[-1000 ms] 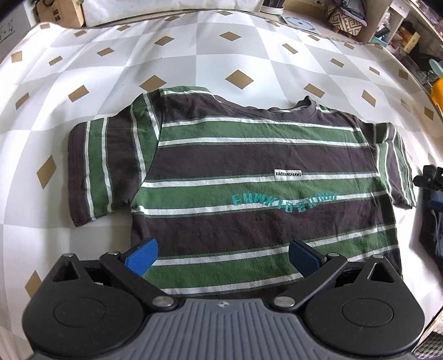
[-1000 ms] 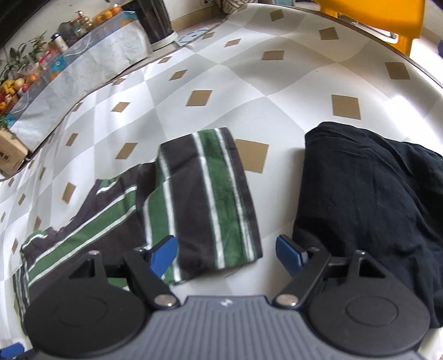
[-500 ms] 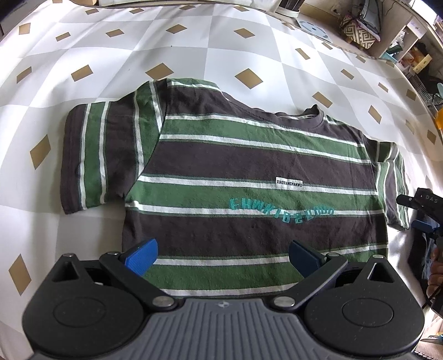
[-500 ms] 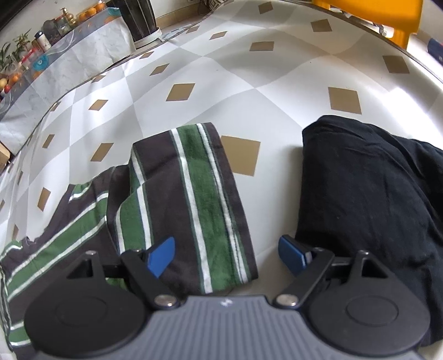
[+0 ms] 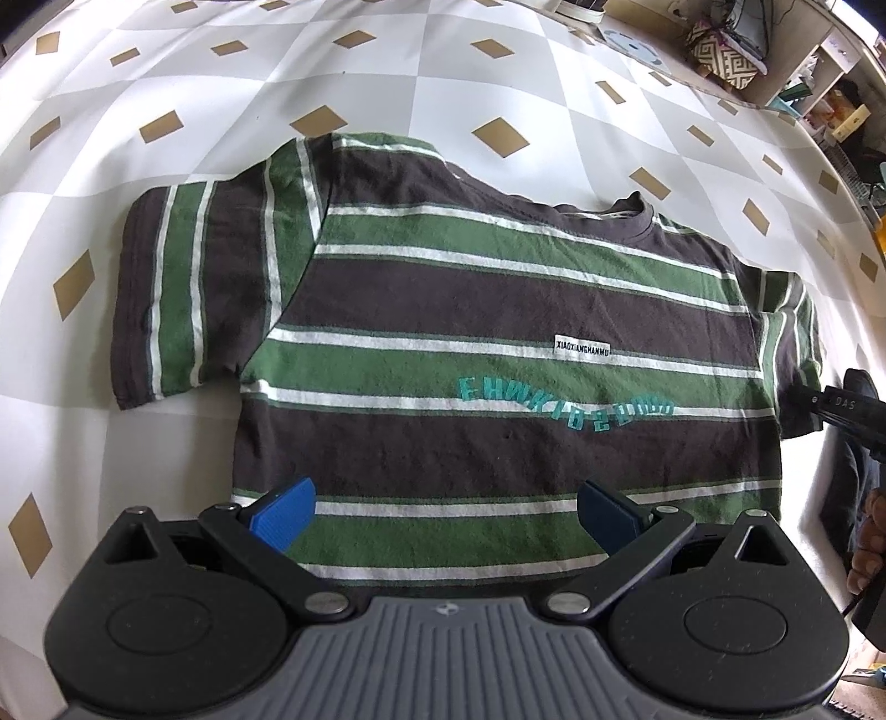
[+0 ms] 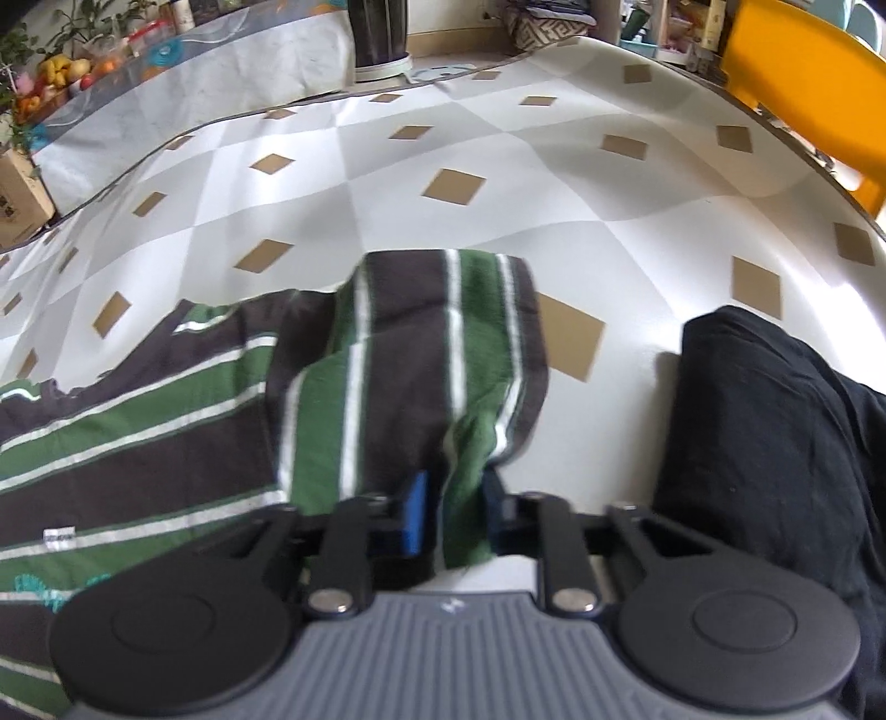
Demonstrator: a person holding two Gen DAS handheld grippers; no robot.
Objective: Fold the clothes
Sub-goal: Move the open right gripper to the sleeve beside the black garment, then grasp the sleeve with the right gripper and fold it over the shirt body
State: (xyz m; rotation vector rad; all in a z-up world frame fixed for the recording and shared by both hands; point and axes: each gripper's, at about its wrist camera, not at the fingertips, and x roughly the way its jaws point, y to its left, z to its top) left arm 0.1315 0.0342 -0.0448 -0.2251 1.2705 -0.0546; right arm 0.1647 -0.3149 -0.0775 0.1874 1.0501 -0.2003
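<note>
A striped T-shirt (image 5: 498, 343), dark brown, green and white, lies flat and face up on the checked tablecloth (image 5: 277, 83), collar at the far side. My left gripper (image 5: 443, 512) hovers open over the shirt's bottom hem, its blue pads (image 5: 282, 512) wide apart with nothing between them. In the right wrist view my right gripper (image 6: 454, 498) is closing its jaws on the edge of the shirt's right sleeve (image 6: 443, 343), and the pads pinch a bunched fold of green cloth. Part of that gripper (image 5: 847, 410) shows at the right edge of the left wrist view.
A pile of black clothing (image 6: 775, 443) lies on the table just right of the sleeve. A yellow chair (image 6: 803, 72) stands beyond the table's far right edge. Shelves, a patterned basket (image 5: 725, 52) and fruit (image 6: 61, 72) are off the table.
My right gripper moved down onto the sleeve and went from wide open to shut on its edge, lifting the cloth into a fold. The left gripper stays open over the hem.
</note>
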